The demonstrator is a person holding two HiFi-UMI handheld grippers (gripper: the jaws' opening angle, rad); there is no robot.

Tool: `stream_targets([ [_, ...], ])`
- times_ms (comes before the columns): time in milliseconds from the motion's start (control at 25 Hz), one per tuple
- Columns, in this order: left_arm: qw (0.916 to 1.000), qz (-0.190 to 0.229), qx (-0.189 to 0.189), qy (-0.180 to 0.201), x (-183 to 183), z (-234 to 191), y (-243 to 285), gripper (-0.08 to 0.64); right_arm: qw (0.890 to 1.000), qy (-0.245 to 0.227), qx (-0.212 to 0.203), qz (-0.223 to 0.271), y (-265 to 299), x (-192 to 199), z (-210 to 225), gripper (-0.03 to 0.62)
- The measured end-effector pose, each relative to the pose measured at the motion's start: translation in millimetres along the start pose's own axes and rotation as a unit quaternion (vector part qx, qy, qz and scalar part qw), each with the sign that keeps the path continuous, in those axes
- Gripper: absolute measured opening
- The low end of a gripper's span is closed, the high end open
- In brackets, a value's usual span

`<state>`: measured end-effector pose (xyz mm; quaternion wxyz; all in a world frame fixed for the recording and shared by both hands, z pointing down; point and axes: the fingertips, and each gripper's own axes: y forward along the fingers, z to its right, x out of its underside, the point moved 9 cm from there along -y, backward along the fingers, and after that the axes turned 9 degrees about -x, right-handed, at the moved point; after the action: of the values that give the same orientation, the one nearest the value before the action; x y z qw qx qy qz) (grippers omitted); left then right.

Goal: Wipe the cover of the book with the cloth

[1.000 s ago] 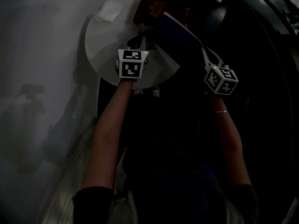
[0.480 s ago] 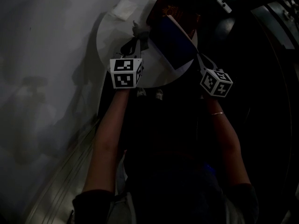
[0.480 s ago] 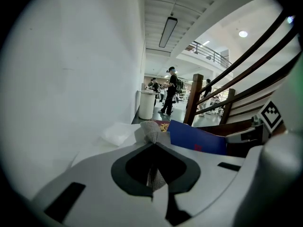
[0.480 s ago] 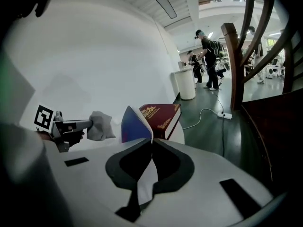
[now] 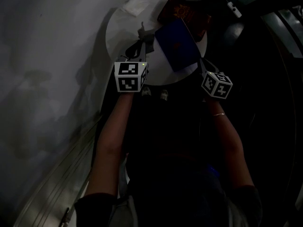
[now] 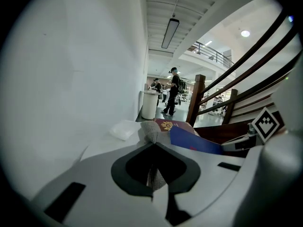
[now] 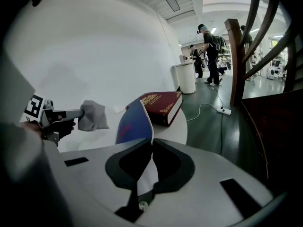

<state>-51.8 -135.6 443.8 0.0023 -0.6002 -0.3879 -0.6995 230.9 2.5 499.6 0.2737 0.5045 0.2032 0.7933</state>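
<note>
A thin blue book (image 5: 177, 44) is held up tilted over the round white table (image 5: 118, 37). My right gripper (image 7: 150, 145) is shut on the blue book's (image 7: 134, 122) lower edge. My left gripper (image 5: 140, 44) is shut on a grey cloth (image 5: 146, 36), just left of the blue cover and apart from it. In the left gripper view the cloth (image 6: 152, 132) sticks out past the jaws, with the blue book (image 6: 194, 141) to its right. The right gripper view shows the cloth (image 7: 92, 116) hanging from the left gripper's tips.
A thick dark-red book (image 5: 187, 13) with a gold emblem lies at the table's far side. A white folded tissue (image 5: 135, 6) sits near the table's far-left rim. A grey wall runs along the left. A stair railing (image 7: 236, 56) and a white power strip (image 7: 222, 110) are on the right.
Both grippers have shifted a little farther over the table. The blue book has turned so its cover faces up more, and the cloth has come closer to it.
</note>
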Motion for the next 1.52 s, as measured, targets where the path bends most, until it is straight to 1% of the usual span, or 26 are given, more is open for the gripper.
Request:
stream_targets([
  [160, 1.0, -0.002, -0.003, -0.002, 3.1, -1.7, -6.1, 0.025, 1.0, -0.013, 0.007, -0.01, 2.3, 3.9, -0.4, 0.032],
  [400, 1.0, -0.002, -0.002, -0.003, 5.0, 3.1, -15.2, 0.025, 0.997, -0.067, 0.021, -0.035, 1.5, 7.9, -6.7, 0.032],
  [640, 1.0, -0.002, 0.005, -0.002, 6.6, 9.5, -16.2, 0.026, 0.992, -0.111, 0.031, -0.057, 3.0, 10.2, -9.8, 0.034],
  [840, 0.9999, -0.004, 0.01, -0.001, 8.8, 16.9, -17.3, 0.026, 0.984, -0.157, 0.047, -0.075, 2.1, 10.5, -10.8, 0.035],
  [1000, 0.9999, -0.006, 0.015, -0.001, 11.6, 22.3, -16.2, 0.025, 0.982, -0.163, 0.05, -0.085, 3.6, 9.1, -8.8, 0.035],
  [1200, 0.9998, -0.007, 0.019, 0.001, 13.5, 27.3, -17.9, 0.026, 0.979, -0.166, 0.065, -0.103, 5.3, 8.8, -8.5, 0.041],
  [1400, 0.9997, -0.005, 0.022, 0.002, 14.9, 29.8, -19.3, 0.026, 0.976, -0.176, 0.073, -0.11, 7.7, 8.4, -10.0, 0.057],
  [1520, 0.9997, -0.005, 0.023, 0.003, 16.5, 30.1, -20.0, 0.025, 0.975, -0.176, 0.078, -0.113, 8.2, 10.2, -9.3, 0.08],
])
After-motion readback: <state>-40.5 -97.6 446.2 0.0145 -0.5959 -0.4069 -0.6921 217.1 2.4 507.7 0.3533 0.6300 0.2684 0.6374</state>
